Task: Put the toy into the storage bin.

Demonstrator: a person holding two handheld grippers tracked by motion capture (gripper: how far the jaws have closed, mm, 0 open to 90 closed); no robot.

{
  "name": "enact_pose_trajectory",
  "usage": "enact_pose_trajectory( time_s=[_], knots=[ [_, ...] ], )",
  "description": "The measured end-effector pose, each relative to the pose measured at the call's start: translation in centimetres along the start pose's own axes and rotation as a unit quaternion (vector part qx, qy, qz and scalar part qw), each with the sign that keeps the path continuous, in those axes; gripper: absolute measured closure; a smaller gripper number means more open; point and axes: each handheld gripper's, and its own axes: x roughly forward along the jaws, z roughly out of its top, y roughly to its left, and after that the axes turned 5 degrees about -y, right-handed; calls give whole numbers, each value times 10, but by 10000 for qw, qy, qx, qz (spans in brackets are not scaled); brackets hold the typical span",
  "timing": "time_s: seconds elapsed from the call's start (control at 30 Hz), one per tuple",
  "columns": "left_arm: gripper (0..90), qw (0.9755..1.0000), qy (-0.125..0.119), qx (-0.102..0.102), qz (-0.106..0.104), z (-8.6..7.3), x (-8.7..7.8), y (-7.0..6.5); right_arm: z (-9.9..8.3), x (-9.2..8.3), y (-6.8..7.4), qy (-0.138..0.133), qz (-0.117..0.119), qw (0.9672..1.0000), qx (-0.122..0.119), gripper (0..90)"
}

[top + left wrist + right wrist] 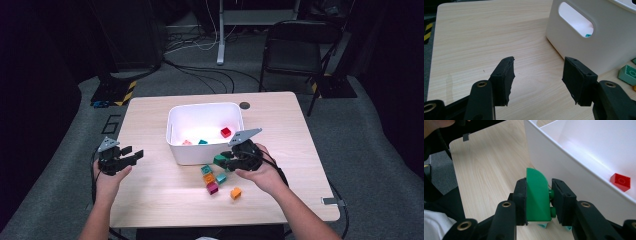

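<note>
Right tool [225,159] clamped on green brick [537,195]; white bin [205,150] rim sits at its 11 o'clock, just beside. Left tool [131,156] apart, empty, farther off.

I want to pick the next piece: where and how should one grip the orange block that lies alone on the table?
Grip the orange block across two opposite flat sides, coming from above. It stands apart from the other blocks, so both jaws should fit beside it.
</note>
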Motion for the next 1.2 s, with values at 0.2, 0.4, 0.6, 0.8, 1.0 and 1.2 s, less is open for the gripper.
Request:
enact_pose_trajectory(
  time_s=[0.2,0.4,0.6,0.8,1.0,1.2],
  knots=[
    [422,10000,-10,-1,-2,0,0,0,17,-2,-2,-20,-9,10000,-46,660],
    [422,10000,-23,-4,-1,0,0,0,33,-3,-2,-74,35,10000,-22,659],
    [422,10000,-13,-1,-8,0,0,0,51,-5,-2,-144,98,9998,-132,659],
    [422,10000,-28,-1,-5,0,0,1,65,-2,-4,-200,96,9997,-143,659],
    [422,10000,-12,-16,-22,0,0,1,81,3,-8,-252,76,9996,-97,659],
    [422,10000,-32,-28,-21,0,0,1,92,10,-12,-305,30,9995,-76,659]
  ],
)
